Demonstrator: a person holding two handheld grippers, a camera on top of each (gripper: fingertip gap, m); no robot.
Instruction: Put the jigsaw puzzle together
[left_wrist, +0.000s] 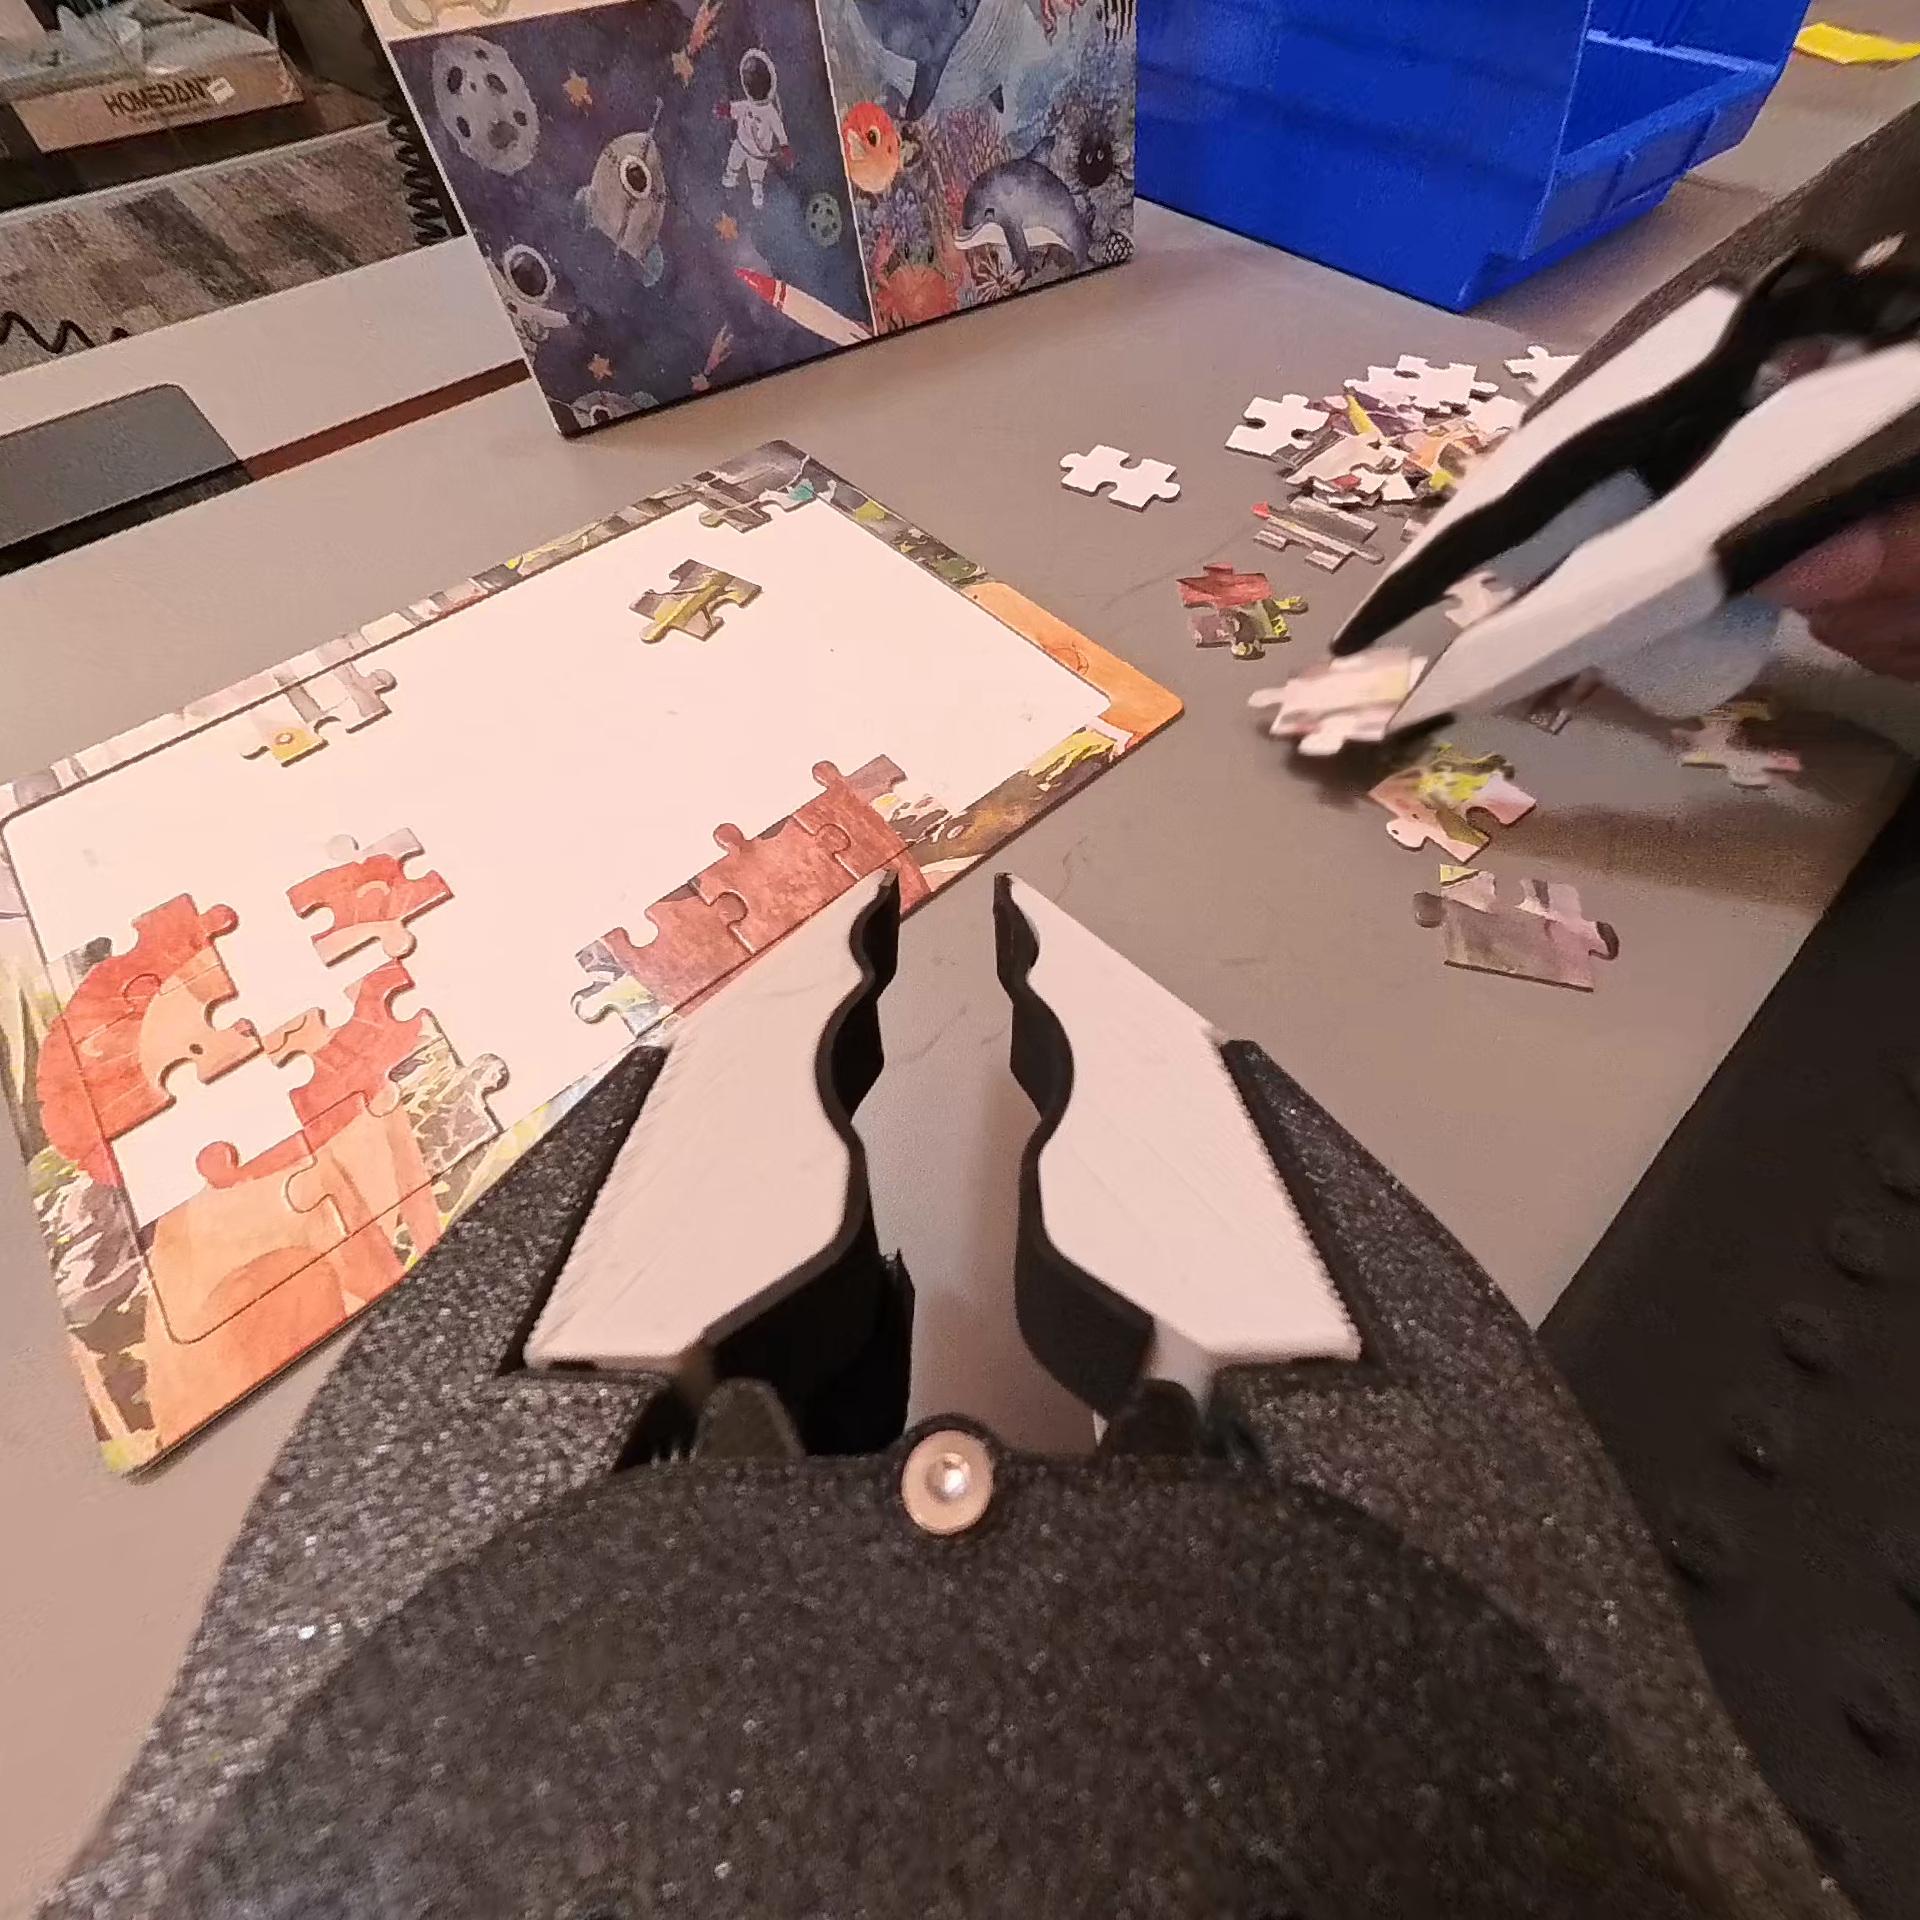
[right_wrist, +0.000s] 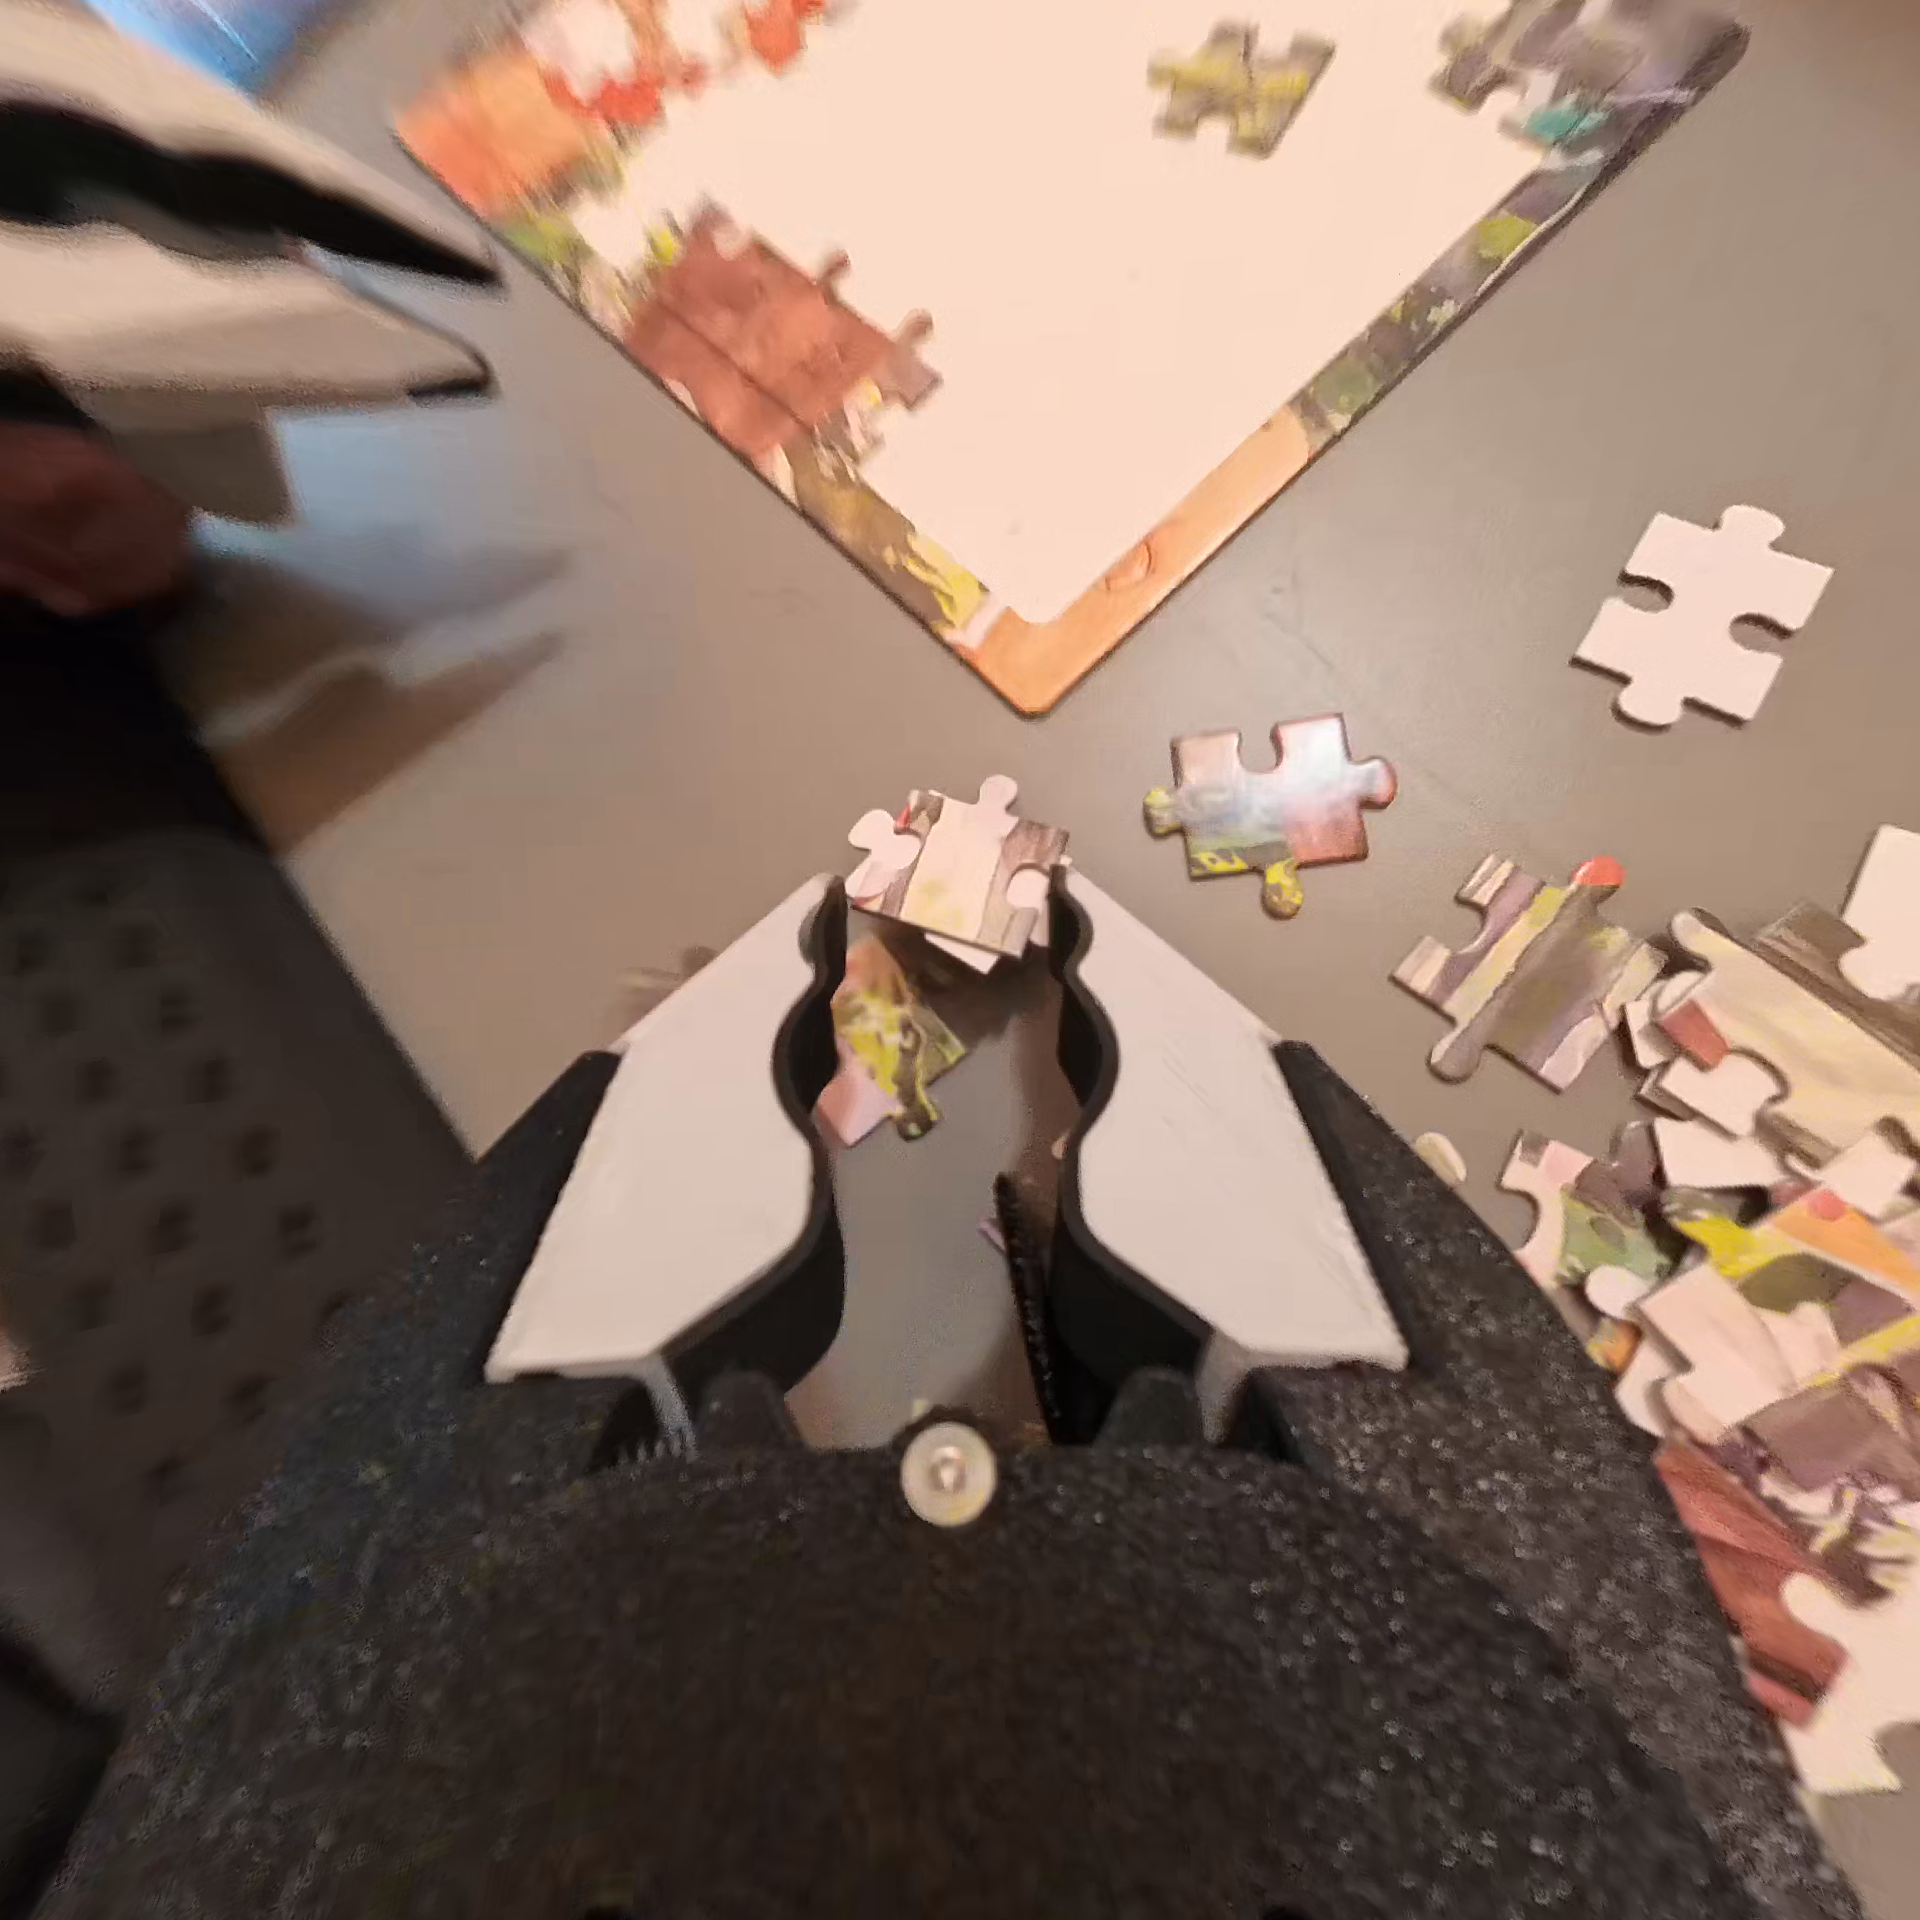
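The right gripper (right_wrist: 951, 883) has its white, black-lined fingers clamped on a small cardboard jigsaw piece (right_wrist: 961, 868), pale with grey and yellow-green print, caught by its edges at the very tips. It hangs just off the orange corner of the puzzle tray (right_wrist: 1143, 623), the flat cardboard board with a printed border and a mostly bare white middle. The left gripper (left_wrist: 943, 899) hovers at the tray's near edge, beside the run of brown pieces (left_wrist: 769, 883) already seated there, with its fingers apart and nothing between them.

To do this well, I'd say the held piece wants turning until its knobs match a gap, then lowering flat rather than on edge; the thin tip hold looks easy to lose. The empty gripper could steady the tray.

The loose pile of pieces (right_wrist: 1766, 1247) lies on the grey table, farther from the tray than the held piece. Behind the tray stand an illustrated box (left_wrist: 748, 208) and a blue plastic bin (left_wrist: 1434, 135). Beyond the box a tan carton (left_wrist: 145, 99) bears printed lettering.
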